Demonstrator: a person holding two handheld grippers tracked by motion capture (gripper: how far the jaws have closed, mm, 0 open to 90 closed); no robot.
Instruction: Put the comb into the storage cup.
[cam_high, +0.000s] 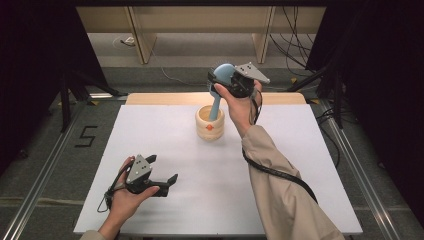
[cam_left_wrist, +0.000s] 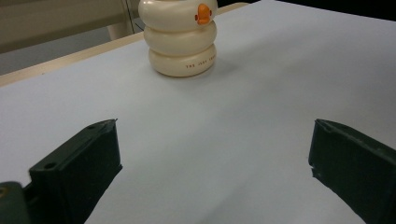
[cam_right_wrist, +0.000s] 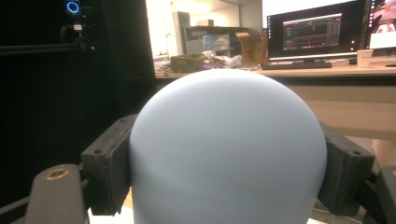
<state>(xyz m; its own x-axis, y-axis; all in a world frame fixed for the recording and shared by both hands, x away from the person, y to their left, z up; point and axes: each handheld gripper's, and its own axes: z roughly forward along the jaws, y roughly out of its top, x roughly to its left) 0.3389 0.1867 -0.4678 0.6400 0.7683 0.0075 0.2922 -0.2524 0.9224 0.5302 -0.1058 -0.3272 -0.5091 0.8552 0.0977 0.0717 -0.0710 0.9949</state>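
Right gripper (cam_high: 223, 80) is clamped on the rounded light-blue head of a pestle-like tool (cam_high: 220, 85), jaws spread wide around it; in the right gripper view the pads press both flanks of the blue dome (cam_right_wrist: 228, 149). The tool's thinner shaft hangs down and slightly toward the left of the high view, with its lower end inside the cream ribbed cup (cam_high: 209, 125) that stands at the far middle of the white counter (cam_high: 300, 190). Long axis is near upright, a little tilted, head above and to the right of the cup's mouth. So the key relation: the cup is directly below the gripper, and the tool already sits in its opening. I can't tell whether the tip touches the bottom.

Left gripper (cam_high: 165, 182) is wide open and empty, resting low on the near left of the counter, jaws aimed toward the cup (cam_left_wrist: 181, 37), well apart from it. The cup's orange mark (cam_left_wrist: 203, 13) faces that side.

The right hand is much nearer. My guess is that the next move is straight along the shaft's axis, down or up.
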